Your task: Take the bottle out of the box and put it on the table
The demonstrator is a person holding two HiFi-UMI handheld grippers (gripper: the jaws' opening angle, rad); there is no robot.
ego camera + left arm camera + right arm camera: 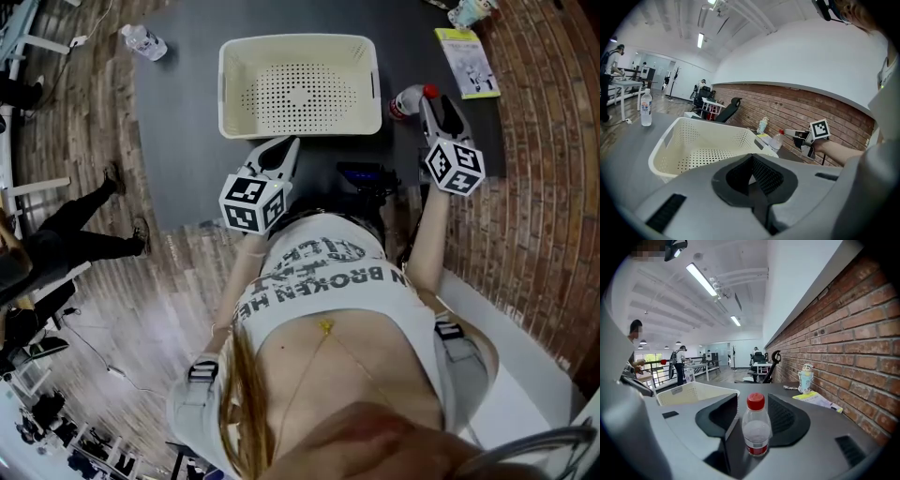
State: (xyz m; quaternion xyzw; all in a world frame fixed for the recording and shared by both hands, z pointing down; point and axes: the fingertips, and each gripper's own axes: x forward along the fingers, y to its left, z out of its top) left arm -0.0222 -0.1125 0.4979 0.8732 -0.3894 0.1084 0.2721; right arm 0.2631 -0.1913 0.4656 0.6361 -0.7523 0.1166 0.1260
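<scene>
On the desk (183, 131), just right of the white perforated box (298, 41), your bottle (756, 427) stands upright with its red cap on top. Your right gripper (753, 401) straddles it with the jaws spread wide and the pads not squeezing, so it's released. Your left gripper (751, 165) is clenched, jaws pressed together, and sits at the box's near edge pointing into it. A booklet (467, 62) lies beyond the bottle, by the brick wall.

Two bottles (red-capped bottle (408, 103), far bottle (143, 42)), one box (230, 94), two grippers (left gripper (289, 145), right gripper (437, 101)), one booklet (466, 61), one figurine (467, 13).
</scene>
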